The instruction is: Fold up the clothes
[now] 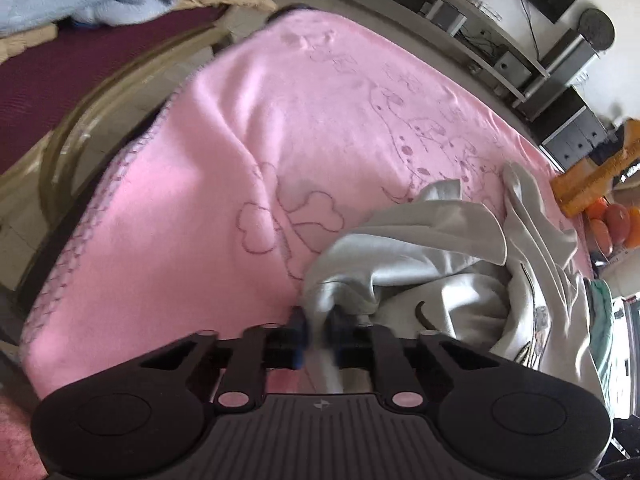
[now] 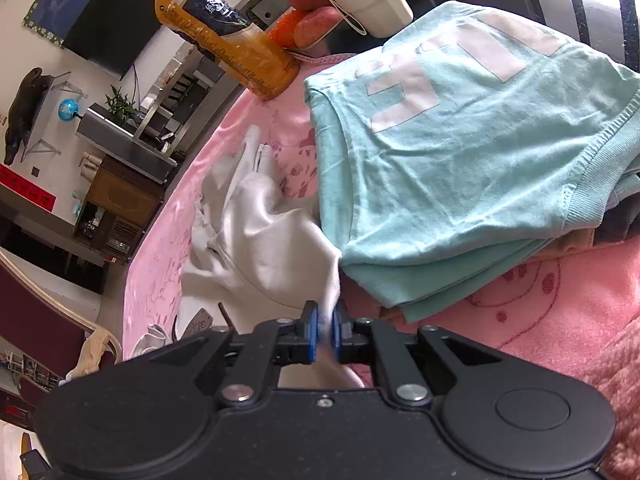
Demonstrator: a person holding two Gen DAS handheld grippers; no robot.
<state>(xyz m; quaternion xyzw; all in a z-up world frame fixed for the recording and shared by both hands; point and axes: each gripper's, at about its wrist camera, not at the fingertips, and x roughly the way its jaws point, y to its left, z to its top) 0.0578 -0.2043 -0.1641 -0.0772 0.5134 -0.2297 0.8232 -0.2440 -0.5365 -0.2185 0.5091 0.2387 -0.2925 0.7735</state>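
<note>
Here the white garment (image 1: 432,264) lies crumpled on the pink blanket (image 1: 280,152), just beside the folded teal shirt (image 2: 460,168). Left gripper (image 1: 318,328) and right gripper (image 2: 326,332) are each clamped on its fabric edge.

Home living room: wall television (image 2: 104,20), media shelf (image 1: 460,28), pink blanket (image 1: 280,140), juice bottle (image 2: 224,36), fruit (image 2: 308,20)

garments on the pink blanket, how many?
2 clearly: white garment, crumpled, pinched by the left gripper and right gripper; teal shirt folded atop a stack. Darker and tan layers underneath can't be counted.
</note>
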